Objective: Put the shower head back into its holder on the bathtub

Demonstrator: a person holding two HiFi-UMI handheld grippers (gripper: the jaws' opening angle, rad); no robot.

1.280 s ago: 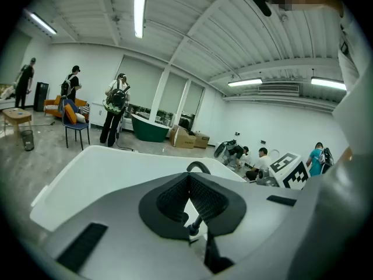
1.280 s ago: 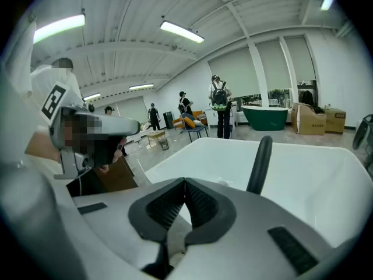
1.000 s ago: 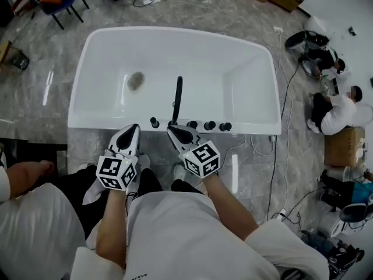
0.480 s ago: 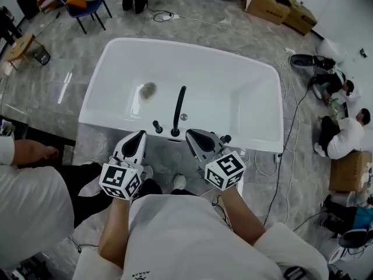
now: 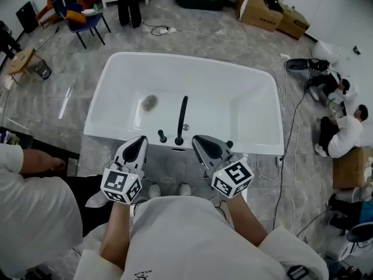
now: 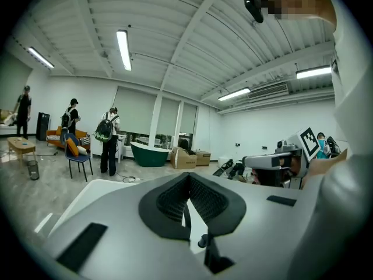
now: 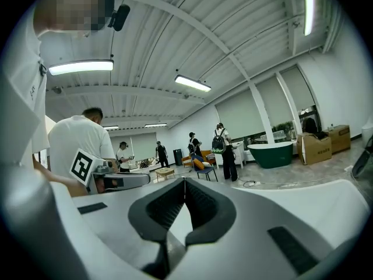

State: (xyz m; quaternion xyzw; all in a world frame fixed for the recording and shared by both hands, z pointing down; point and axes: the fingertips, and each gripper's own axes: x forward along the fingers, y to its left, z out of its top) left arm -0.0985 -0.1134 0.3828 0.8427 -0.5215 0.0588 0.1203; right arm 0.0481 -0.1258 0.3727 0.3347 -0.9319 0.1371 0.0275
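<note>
Grey marble floor fills the head view, with a white bathtub mid-frame. The black shower head rises from a fitting on its near rim, lower centre. Left gripper and right gripper hover just below that rim, apart from it.

Left gripper view: jaws pressed together, nothing between them.

Right gripper view: the same, closed and empty.

Shirt-hem print is too small to read.

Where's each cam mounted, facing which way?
Head view: on the head, steeply down at the white bathtub; left tongs, right tongs, forearms.
Left gripper view: on left tongs, facing forward, about level; own shut jaws, right tongs.
Right gripper view: on right tongs, facing forward, about level; own shut jaws, left tongs.
Shared: green tub in both gripper views.
</note>
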